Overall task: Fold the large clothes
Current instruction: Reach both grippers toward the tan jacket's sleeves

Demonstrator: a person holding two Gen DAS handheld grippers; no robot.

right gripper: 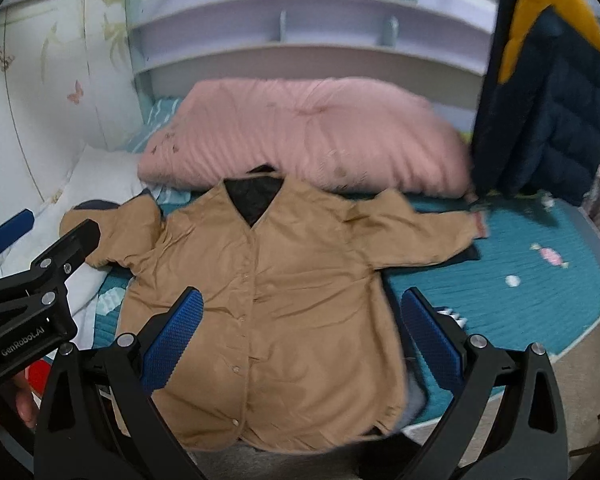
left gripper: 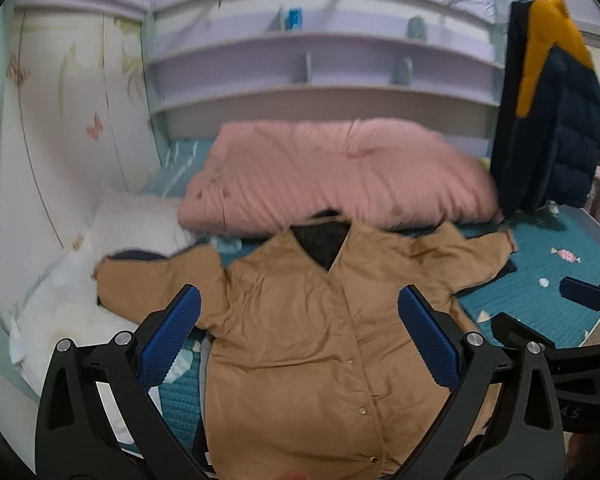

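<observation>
1. As both tools hovered above the near hem, we held the left gripper (left gripper: pixel 300 336) and the right gripper (right gripper: pixel 302 338) with jaws spread wide and nothing between the blue pads (left gripper: pixel 172 336).
2. Just beyond the fingertips lay the tan jacket (right gripper: pixel 284 280), spread front-up and buttoned on the teal bed cover (right gripper: pixel 520 280), its hem at the near edge of the bed.
3. Its long axis ran from hem to collar, away from us; the V-neck with its dark lining (right gripper: pixel 254 200) pointed toward the far end, and the two sleeves stretched out crosswise.
4. The left sleeve (right gripper: pixel 112 236) reached onto the white bedding (right gripper: pixel 92 184); the right sleeve (right gripper: pixel 420 224) lay on the cover, with a dark layer showing beneath it.
5. We judged that folding had not yet begun. A good first fold would take each sleeve near its cuff, pinching all layers, and carry it flat across the chest, keeping the button line straight.
6. Farther off, the pink quilt (right gripper: pixel 308 136) touched the collar, and a navy-and-yellow puffer coat (right gripper: pixel 548 92) hung beside the shelves (right gripper: pixel 300 20).
</observation>
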